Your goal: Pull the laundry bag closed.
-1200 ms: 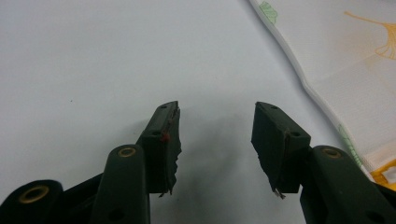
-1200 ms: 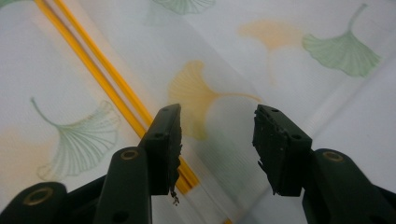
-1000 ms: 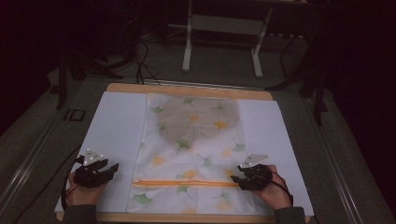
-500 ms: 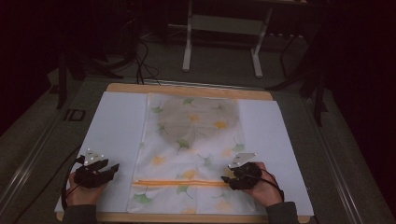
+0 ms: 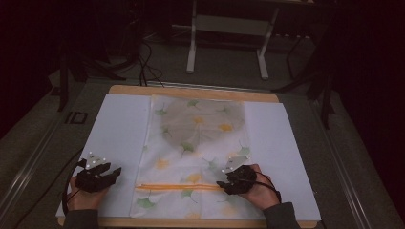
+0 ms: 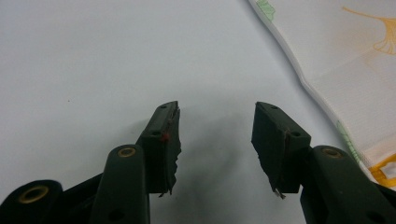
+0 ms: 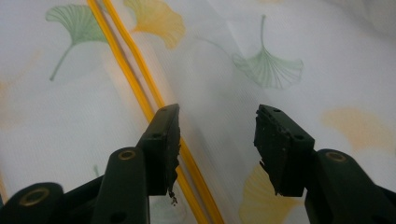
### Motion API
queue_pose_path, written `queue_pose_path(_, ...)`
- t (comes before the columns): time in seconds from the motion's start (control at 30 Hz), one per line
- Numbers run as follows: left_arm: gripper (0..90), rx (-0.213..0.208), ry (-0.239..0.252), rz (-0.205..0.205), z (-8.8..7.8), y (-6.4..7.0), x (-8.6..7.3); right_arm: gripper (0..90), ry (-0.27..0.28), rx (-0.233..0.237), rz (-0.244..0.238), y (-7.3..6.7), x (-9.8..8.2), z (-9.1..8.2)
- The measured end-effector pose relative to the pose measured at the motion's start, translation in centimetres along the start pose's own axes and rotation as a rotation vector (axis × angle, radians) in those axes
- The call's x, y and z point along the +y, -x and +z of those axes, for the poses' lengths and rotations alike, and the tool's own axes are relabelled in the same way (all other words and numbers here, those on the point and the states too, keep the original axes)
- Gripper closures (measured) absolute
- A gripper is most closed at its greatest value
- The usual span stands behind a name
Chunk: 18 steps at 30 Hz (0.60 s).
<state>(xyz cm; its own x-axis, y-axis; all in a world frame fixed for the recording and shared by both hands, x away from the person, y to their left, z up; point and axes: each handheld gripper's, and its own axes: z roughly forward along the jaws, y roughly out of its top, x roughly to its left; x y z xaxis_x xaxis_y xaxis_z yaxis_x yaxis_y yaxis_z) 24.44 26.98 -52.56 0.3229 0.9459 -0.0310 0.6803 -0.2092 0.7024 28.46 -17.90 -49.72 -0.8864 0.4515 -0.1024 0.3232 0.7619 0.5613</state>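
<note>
Resting on the leaf-print cloth, both hand-held grippers released

Lying flat along the middle of the bench, the leaf-print cloth is the landmark here: a pale rectangle scattered with green and yellow ginkgo leaves, spread over a white sheet that shows on either side of it. A pair of thin orange stripes crosses the cloth near its nearer end, running from its left edge toward its right side. The cloth's farther half looks greyer, as if a second layer lies under or over it; which one I cannot tell.

The right hand-held gripper sits over the cloth's nearer right part, at the right end of the orange stripes, held in the person's right hand. In the right gripper view, the right hand-held gripper has its jaws spread apart with nothing between them; the stripes pass under its left jaw, and a green leaf print lies ahead.

The left hand-held gripper rests on the white sheet just to the left of the cloth, apart from its edge, held in the left hand. In the left gripper view, the left hand-held gripper likewise stands released, jaws wide over bare sheet, with the cloth's hemmed edge off to the right.
</note>
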Motion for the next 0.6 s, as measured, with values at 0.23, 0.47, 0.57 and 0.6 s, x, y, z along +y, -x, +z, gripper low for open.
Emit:
queue_pose_path(0.23, 51.9, 0.001, 0.002, 0.000, 0.0, 0.0, 0.0, 51.5, 0.005, 0.025, -0.027, -0.5, 1.2, 0.6)
queue_pose_path(0.47, 52.2, -0.004, 0.003, 0.003, -0.1, -0.1, 0.0, 52.7, 0.010, 0.044, -0.055, -0.9, 2.0, 1.0)
queue_pose_path(0.57, 52.3, -0.004, 0.003, 0.003, -0.1, 0.0, 0.0, 53.0, 0.008, 0.051, -0.060, -1.1, 2.4, 1.2)
queue_pose_path(0.6, 52.3, -0.004, 0.003, 0.003, -0.1, 0.0, 0.0, 53.0, 0.008, 0.051, -0.060, -1.1, 2.4, 1.2)
